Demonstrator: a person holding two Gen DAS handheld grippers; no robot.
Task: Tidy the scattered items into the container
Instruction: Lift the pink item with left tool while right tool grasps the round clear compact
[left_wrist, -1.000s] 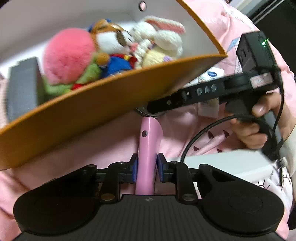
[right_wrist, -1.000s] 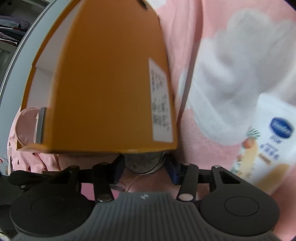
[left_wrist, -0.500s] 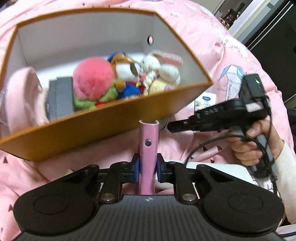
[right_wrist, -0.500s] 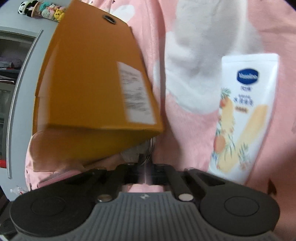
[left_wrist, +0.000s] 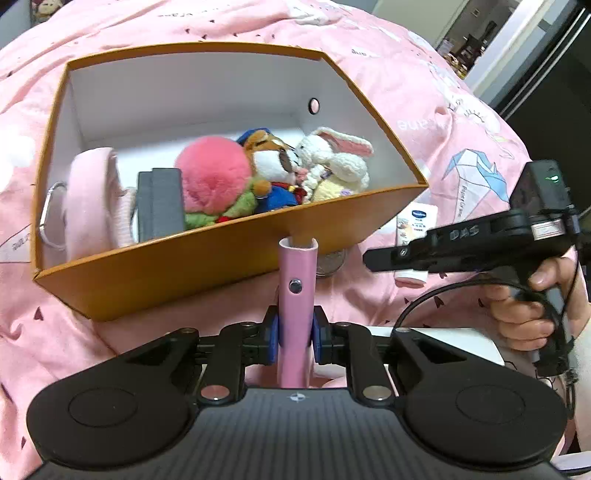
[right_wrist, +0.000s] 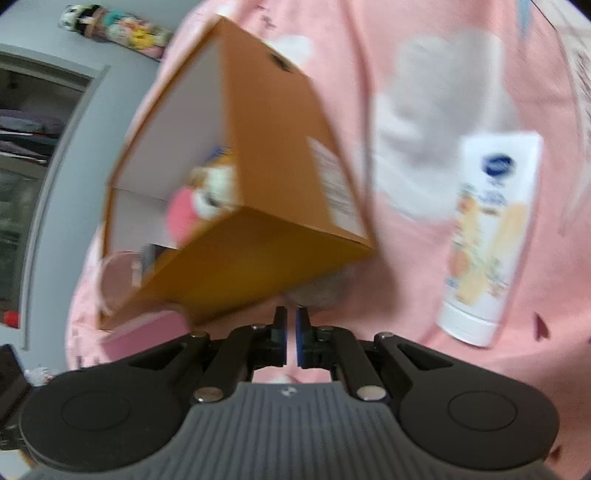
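Orange box (left_wrist: 207, 258) sits on the pink bedspread (left_wrist: 424, 110), already holding, from its left wall rightward, a pink pouch (left_wrist: 92, 199), dark grey block (left_wrist: 160, 206), pink plush ball (left_wrist: 214, 177), fox toy (left_wrist: 269, 162) and white bunny (left_wrist: 332, 162). Left gripper (left_wrist: 295, 332) is clamped on a pink strap-like item (left_wrist: 297, 295), its tip just at the box's near wall, not yet inside. To the right, outside the box's right corner, a silver round piece (left_wrist: 332, 260) and lotion tube (right_wrist: 487, 236) remain on the spread; right gripper (right_wrist: 291, 336) is pinched nearly closed, apparently empty, so roughly three items left.
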